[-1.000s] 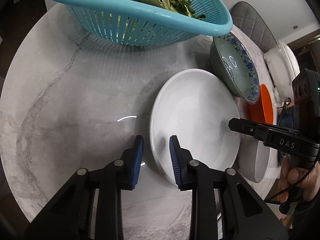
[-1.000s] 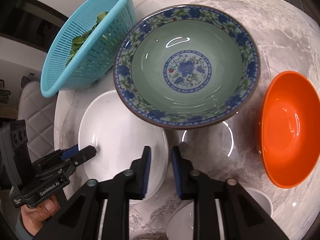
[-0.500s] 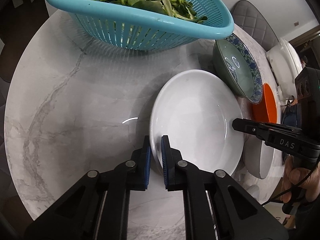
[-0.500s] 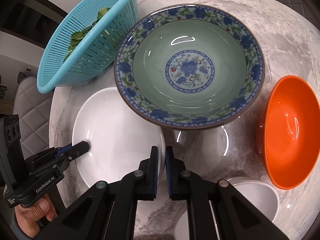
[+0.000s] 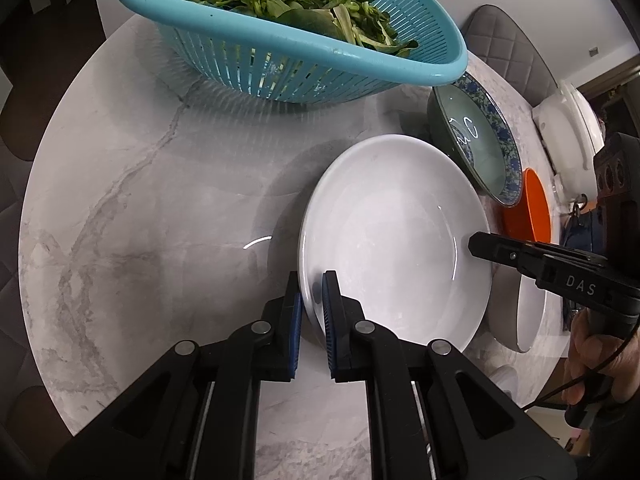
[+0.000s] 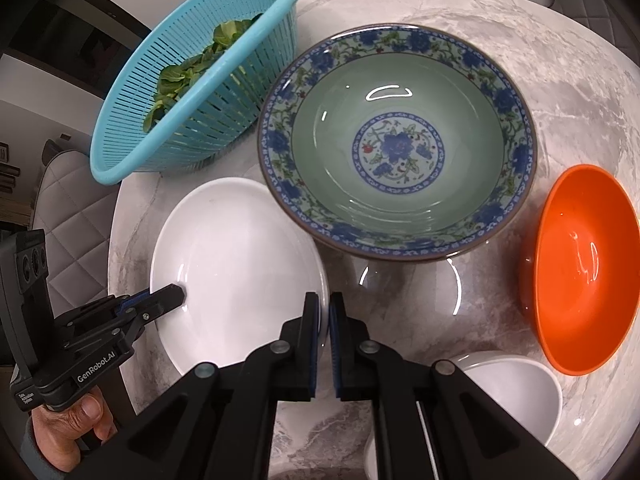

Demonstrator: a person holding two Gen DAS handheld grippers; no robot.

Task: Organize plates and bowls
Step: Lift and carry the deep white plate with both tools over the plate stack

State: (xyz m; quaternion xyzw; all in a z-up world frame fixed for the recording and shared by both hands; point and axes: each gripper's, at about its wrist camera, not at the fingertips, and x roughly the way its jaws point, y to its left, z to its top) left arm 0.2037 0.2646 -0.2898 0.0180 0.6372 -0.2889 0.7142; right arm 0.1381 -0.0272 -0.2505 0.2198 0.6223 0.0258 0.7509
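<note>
So both grippers are clamped on the same white plate, one on each side of it. The left gripper is pinching the plate's left rim, blue pads either side of the edge, and the right gripper has the right rim the same way. Both sets of jaws closed down on the rim within the last second.

The plate sits on the marble table, near side, with the teal colander of greens at the far side and the floral bowl just beyond the plate's far right edge, looking like it overlaps the rim a bit. The orange bowl is further right, and a small white bowl sits near right.

Key thing for the next move, I'd guess: the grips are opposite each other across the plate, so a level two-handed lift is on. Watch that floral bowl though, it's crowding the far edge.
</note>
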